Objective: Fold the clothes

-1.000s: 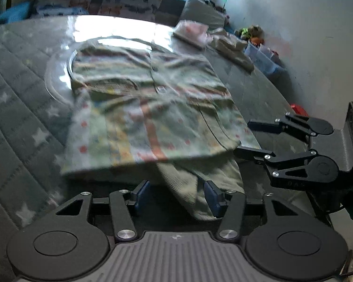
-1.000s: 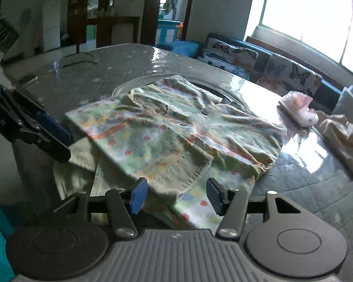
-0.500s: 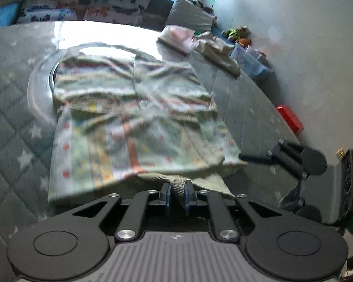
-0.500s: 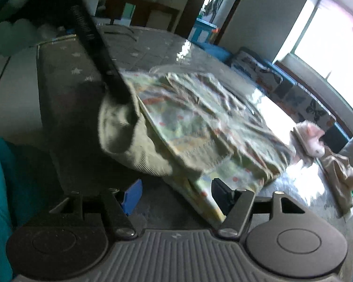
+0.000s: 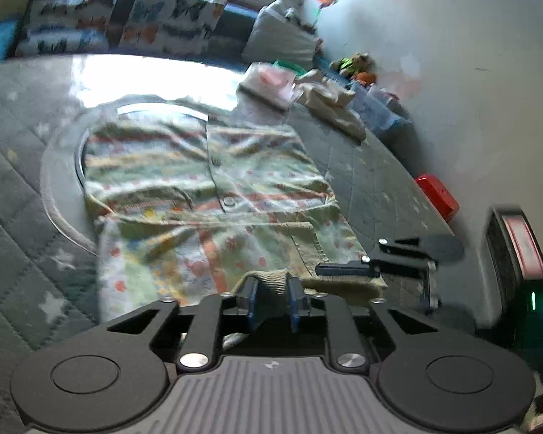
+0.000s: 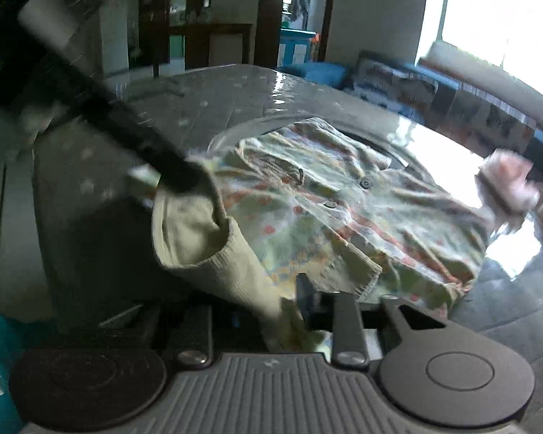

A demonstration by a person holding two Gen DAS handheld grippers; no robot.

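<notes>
Quilted table (image 5: 25, 195), right gripper (image 6: 289, 311) half-hidden under shirt (image 6: 344, 224)

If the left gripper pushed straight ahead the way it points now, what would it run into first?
The left gripper is already shut on the ribbed hem of the patterned shirt. Pushing on would bunch that hem into the shirt's front panel lying just ahead on the table. Depth is hard to judge in the fisheye view.

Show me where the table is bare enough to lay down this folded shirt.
Bare quilted table lies left of the patterned shirt, and a strip between the shirt and the wall. The far right corner is crowded with a pink garment and beige clothes.
</notes>
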